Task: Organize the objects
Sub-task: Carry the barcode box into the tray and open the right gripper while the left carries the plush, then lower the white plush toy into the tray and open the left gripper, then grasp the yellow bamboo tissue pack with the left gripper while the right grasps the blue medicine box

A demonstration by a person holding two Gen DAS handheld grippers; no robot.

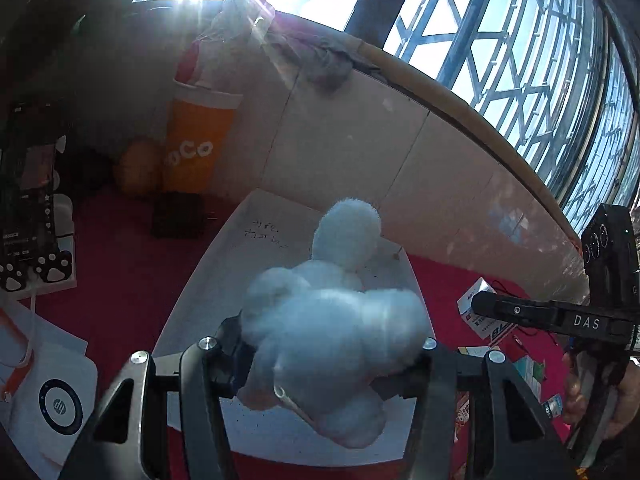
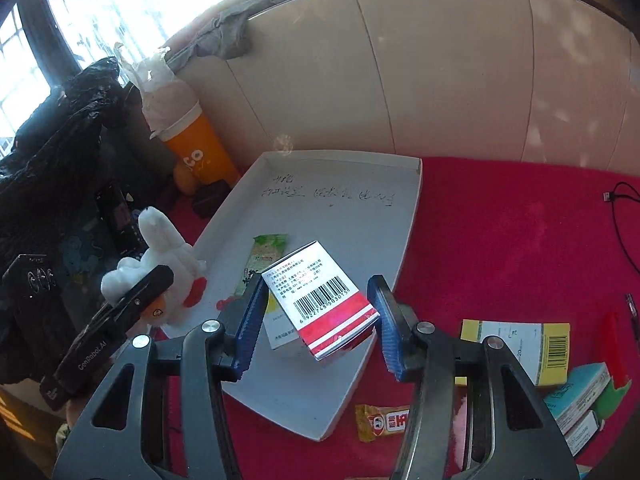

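My left gripper is shut on a white plush toy and holds it above the white tray. The toy also shows in the right wrist view, at the tray's left edge. My right gripper is open over the tray. A red and white box with a barcode sits tilted between its blue pads, which stand apart from it. A green sachet lies in the tray. The right gripper also shows at the right of the left wrist view.
The table has a red cloth. An orange cup and an orange fruit stand by the wall behind the tray. A yellow box, teal boxes, a yellow snack packet and a black cable lie right of the tray.
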